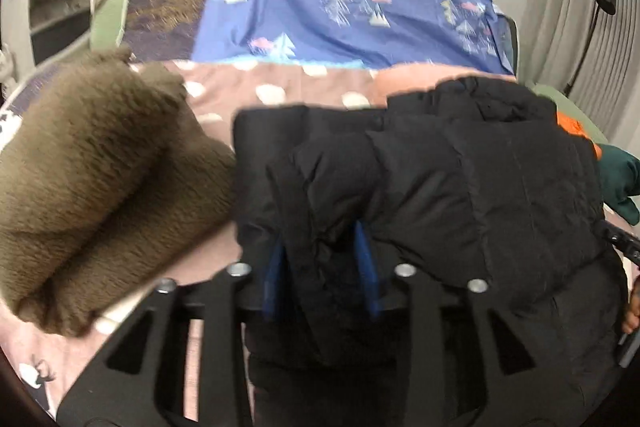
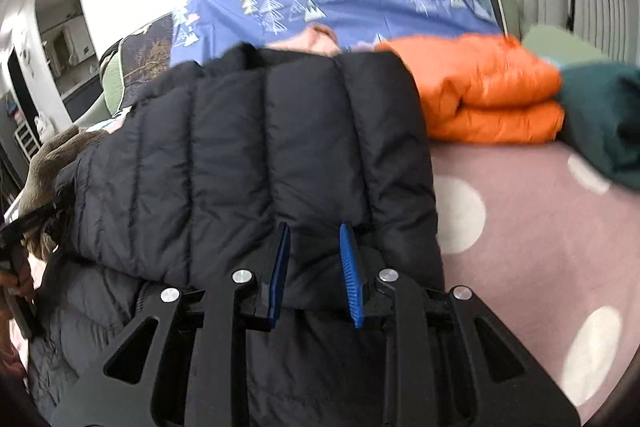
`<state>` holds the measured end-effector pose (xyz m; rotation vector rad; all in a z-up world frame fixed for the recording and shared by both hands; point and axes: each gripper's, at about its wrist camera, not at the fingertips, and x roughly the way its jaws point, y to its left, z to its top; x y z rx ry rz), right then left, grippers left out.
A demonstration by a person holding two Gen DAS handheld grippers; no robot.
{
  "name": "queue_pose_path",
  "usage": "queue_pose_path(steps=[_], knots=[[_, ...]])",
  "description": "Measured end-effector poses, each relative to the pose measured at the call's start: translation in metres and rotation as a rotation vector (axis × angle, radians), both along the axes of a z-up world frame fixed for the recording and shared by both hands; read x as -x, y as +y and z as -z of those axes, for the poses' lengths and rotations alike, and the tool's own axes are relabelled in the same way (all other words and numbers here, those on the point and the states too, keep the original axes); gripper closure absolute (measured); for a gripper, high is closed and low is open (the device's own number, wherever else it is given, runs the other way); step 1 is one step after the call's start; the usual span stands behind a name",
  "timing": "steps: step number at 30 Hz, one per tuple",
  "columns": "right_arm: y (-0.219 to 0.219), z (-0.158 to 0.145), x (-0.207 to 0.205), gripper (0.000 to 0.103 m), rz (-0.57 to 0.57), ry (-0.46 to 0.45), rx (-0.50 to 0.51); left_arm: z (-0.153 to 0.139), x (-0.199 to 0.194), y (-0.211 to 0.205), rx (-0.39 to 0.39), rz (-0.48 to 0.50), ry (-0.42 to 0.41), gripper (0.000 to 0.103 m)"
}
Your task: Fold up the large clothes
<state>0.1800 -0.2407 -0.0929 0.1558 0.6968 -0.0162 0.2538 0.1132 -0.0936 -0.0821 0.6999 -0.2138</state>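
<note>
Nearest your lenses, both sets of blue pads are buried in the black puffer jacket point(image 2: 256, 155), which lies part-folded on the pink dotted blanket point(image 2: 520, 211) of the bed. Your left gripper point(image 1: 324, 267) has a bunched wad of the quilted fabric between its 2 pads point(image 1: 366, 259); the jaws sit partly spread around that bulk, and whether they truly bite or only bracket it you cannot tell from the blur. Your right gripper point(image 2: 314, 271) pinches the near hem of the folded panel, jaws narrowed on a thick fold. Judging by this, you are mid-fold, carrying the near edge over. To do it well, keep both grips level with each other so the hem travels as 1 straight line, lift only enough to clear the padding, and lay it square on the far edge. Watch the brown fleece point(image 1: 92, 179) touching the jacket's left side and the orange jacket point(image 2: 480, 91) beside its right corner, with a dark green garment point(image 2: 604, 119) past it; don't drag either.
</note>
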Motion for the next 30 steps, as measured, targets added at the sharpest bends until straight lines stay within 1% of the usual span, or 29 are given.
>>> queue_pose_path(steps=[1,2,4,5,7,8,9,10,11,12,13,14,15,16,17,19,20,22,25,27,30], knots=[[0.002,-0.006,0.001,0.077,-0.010,-0.007,0.024,-0.010,0.006,0.001,-0.001,-0.016,-0.037,0.050],[0.004,-0.009,0.001,0.077,-0.020,-0.010,0.037,-0.019,0.011,0.005,0.000,-0.026,-0.065,0.044],[0.008,-0.011,-0.001,0.077,-0.037,-0.005,0.065,-0.039,0.024,0.004,0.013,-0.032,-0.134,0.043],[0.010,-0.010,-0.003,0.077,-0.039,0.001,0.078,-0.048,0.028,0.001,0.023,-0.024,-0.154,0.043],[0.015,-0.005,-0.006,0.076,-0.043,0.022,0.086,-0.060,0.044,-0.012,0.074,0.046,-0.184,0.043],[0.018,-0.001,-0.010,0.076,-0.041,0.039,0.092,-0.061,0.048,-0.022,0.098,0.088,-0.174,0.043],[0.022,0.002,-0.012,0.074,-0.035,0.054,0.100,-0.058,0.052,-0.034,0.121,0.148,-0.144,0.044],[0.024,0.011,-0.016,0.074,-0.025,0.081,0.117,-0.049,0.052,-0.050,0.133,0.223,-0.090,0.044],[0.025,0.017,-0.019,0.073,-0.018,0.091,0.129,-0.041,0.052,-0.062,0.128,0.271,-0.045,0.044],[0.026,0.022,-0.020,0.073,-0.015,0.098,0.141,-0.026,0.051,-0.080,0.097,0.323,0.019,0.044],[0.027,0.026,-0.021,0.073,-0.017,0.103,0.151,-0.008,0.049,-0.097,0.033,0.364,0.083,0.047],[0.027,0.027,-0.021,0.073,-0.019,0.104,0.153,0.008,0.046,-0.111,-0.048,0.378,0.123,0.050],[0.026,0.025,-0.020,0.072,-0.027,0.098,0.148,0.019,0.042,-0.120,-0.123,0.377,0.136,0.051],[0.026,0.023,-0.019,0.072,-0.036,0.094,0.145,0.023,0.038,-0.124,-0.162,0.374,0.132,0.052],[0.027,0.020,-0.019,0.072,-0.042,0.089,0.145,0.020,0.032,-0.125,-0.173,0.365,0.124,0.054],[0.028,0.012,-0.018,0.072,-0.062,0.070,0.152,0.005,0.021,-0.120,-0.144,0.331,0.103,0.055],[0.029,0.009,-0.019,0.072,-0.070,0.068,0.157,-0.005,0.013,-0.117,-0.141,0.312,0.071,0.055],[0.032,0.009,-0.027,0.071,-0.072,0.079,0.179,-0.010,0.001,-0.114,-0.169,0.284,0.050,0.055],[0.033,0.022,-0.045,0.069,-0.082,0.125,0.199,-0.002,-0.013,-0.114,-0.196,0.261,0.053,0.055],[0.029,0.028,-0.051,0.069,-0.087,0.128,0.179,0.008,-0.020,-0.112,-0.186,0.250,0.068,0.055],[0.023,0.017,-0.042,0.069,-0.089,0.113,0.139,0.009,-0.008,-0.112,-0.185,0.255,0.054,0.055]])
